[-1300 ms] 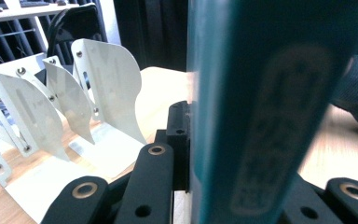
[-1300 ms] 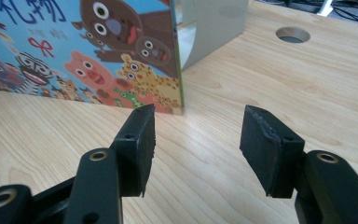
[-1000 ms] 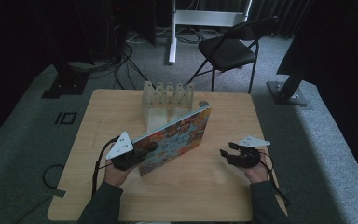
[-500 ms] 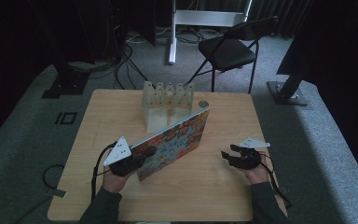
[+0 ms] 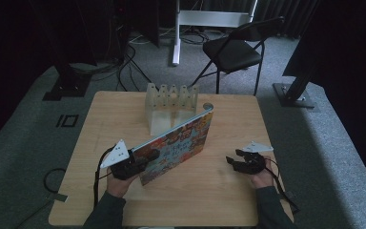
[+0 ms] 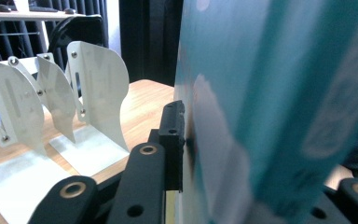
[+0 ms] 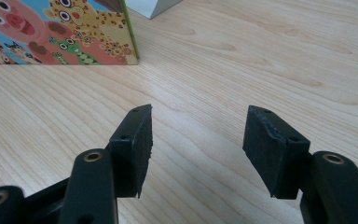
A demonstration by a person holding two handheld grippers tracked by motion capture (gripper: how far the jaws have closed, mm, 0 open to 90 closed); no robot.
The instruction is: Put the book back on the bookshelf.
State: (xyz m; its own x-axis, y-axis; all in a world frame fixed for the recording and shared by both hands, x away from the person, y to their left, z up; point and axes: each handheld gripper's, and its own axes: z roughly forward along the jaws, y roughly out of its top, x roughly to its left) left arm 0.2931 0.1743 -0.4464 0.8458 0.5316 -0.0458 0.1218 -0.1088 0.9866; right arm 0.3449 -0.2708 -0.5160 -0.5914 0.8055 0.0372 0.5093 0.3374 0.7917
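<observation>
At centre frame in the high view, the picture book [image 5: 176, 143] stands tilted on the wooden table [image 5: 219, 191], closer to upright than a second ago. The left gripper [image 5: 145, 159] grasps its lower-left corner, jaws just easing slightly. The right gripper [image 5: 233, 162] rests released, lower right. The white divider rack [image 5: 169, 102] waits behind.

No readable text, label, brand or number anywhere, not even on the picture book [image 5: 178, 143].
</observation>
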